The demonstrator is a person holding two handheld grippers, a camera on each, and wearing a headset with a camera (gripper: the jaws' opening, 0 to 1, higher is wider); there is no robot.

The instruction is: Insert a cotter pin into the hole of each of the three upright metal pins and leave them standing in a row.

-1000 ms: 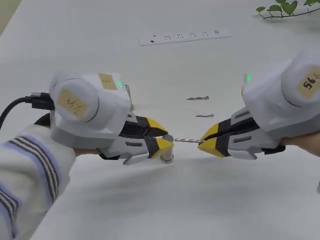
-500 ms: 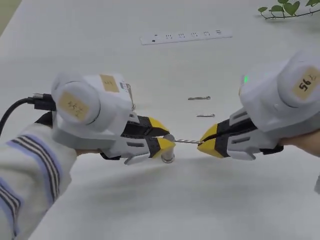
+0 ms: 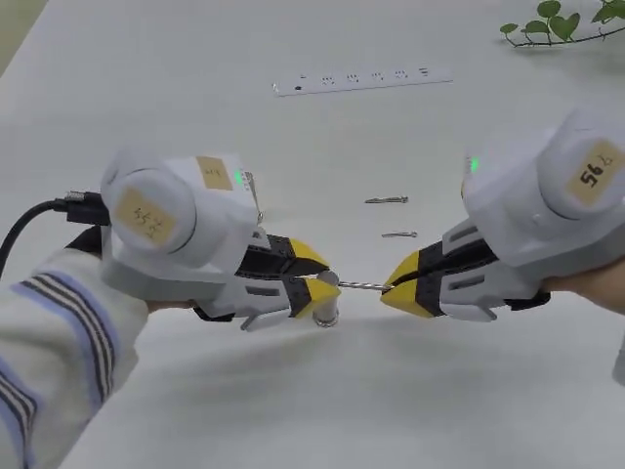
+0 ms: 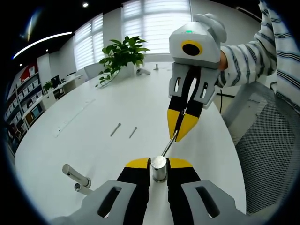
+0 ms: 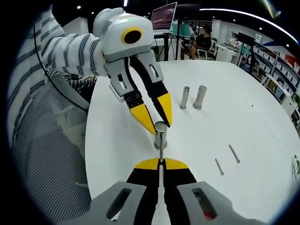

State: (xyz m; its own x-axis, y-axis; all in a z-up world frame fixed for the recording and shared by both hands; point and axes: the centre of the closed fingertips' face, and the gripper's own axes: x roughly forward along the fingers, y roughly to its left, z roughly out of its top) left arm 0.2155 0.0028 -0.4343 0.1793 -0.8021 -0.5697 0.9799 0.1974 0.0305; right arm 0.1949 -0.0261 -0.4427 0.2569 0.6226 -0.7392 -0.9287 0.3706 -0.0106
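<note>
While left gripper (image 3: 317,279) clamps the metal pin (image 3: 326,312), right gripper (image 3: 391,284) pinches a cotter pin (image 3: 361,285) near spares (image 3: 387,200).

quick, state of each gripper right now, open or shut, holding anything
left gripper: closed on the upright metal pin.
right gripper: closed, holding a cotter pin.

Head looks down; gripper views share metal pin (image 4: 159,168)
</note>
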